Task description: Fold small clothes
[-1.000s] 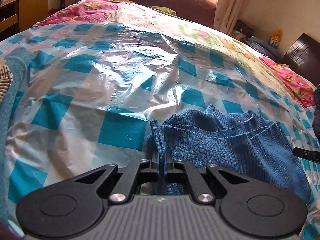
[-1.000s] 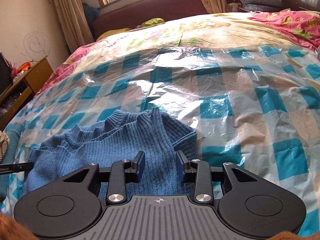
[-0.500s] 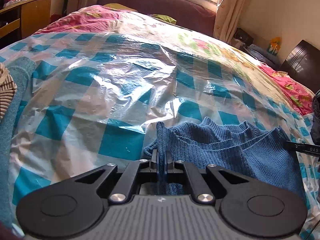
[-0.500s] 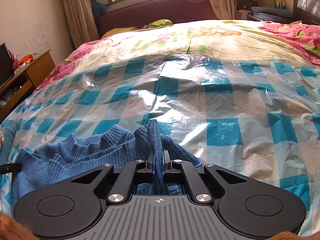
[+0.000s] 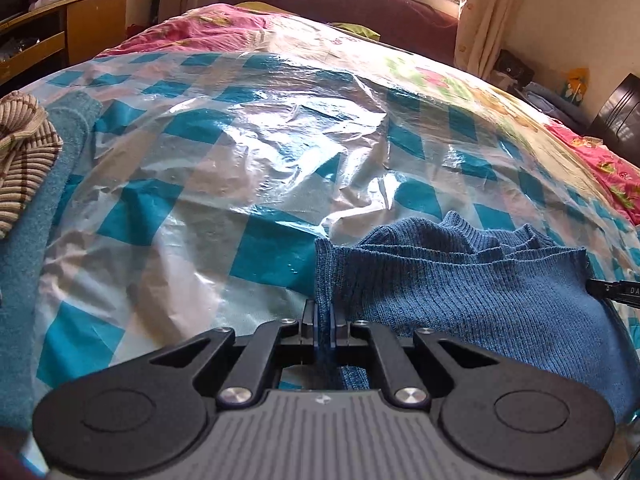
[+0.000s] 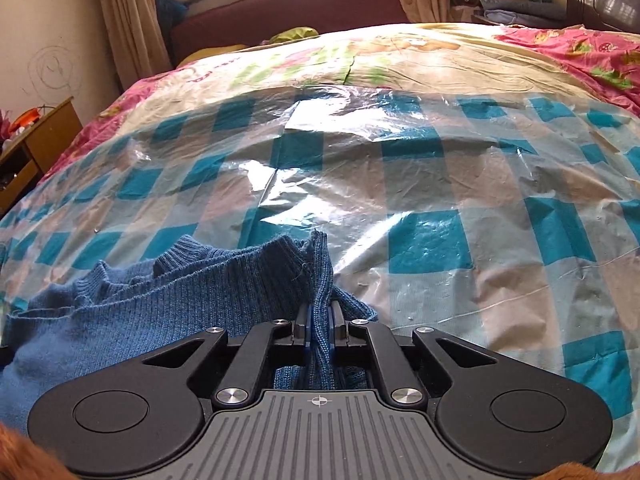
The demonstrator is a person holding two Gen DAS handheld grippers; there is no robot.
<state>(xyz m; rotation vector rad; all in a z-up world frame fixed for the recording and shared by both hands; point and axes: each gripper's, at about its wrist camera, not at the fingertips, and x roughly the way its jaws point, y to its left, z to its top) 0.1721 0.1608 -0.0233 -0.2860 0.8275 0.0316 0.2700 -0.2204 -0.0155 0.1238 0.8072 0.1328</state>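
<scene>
A small blue knit sweater (image 5: 472, 284) lies bunched on the checked plastic sheet (image 5: 248, 168) over the bed. My left gripper (image 5: 323, 322) is shut on the sweater's left edge, and a fold of knit stands up between the jaws. My right gripper (image 6: 319, 322) is shut on the sweater's (image 6: 168, 300) right edge in the same way. The tip of the right gripper (image 5: 612, 290) shows at the right edge of the left wrist view. The sweater hangs slack between the two grippers, its ribbed collar (image 6: 188, 252) toward the far side.
A striped brown garment (image 5: 22, 156) lies on a teal towel (image 5: 32, 260) at the left. A wooden desk (image 5: 52, 36) stands beyond the bed's left side. Pink floral bedding (image 6: 580, 52), a maroon headboard and a window lie at the far end.
My right gripper has shut on the sweater's right edge; it was open a second ago. Both grippers have lifted their edges, and the sweater has bunched up between them.
</scene>
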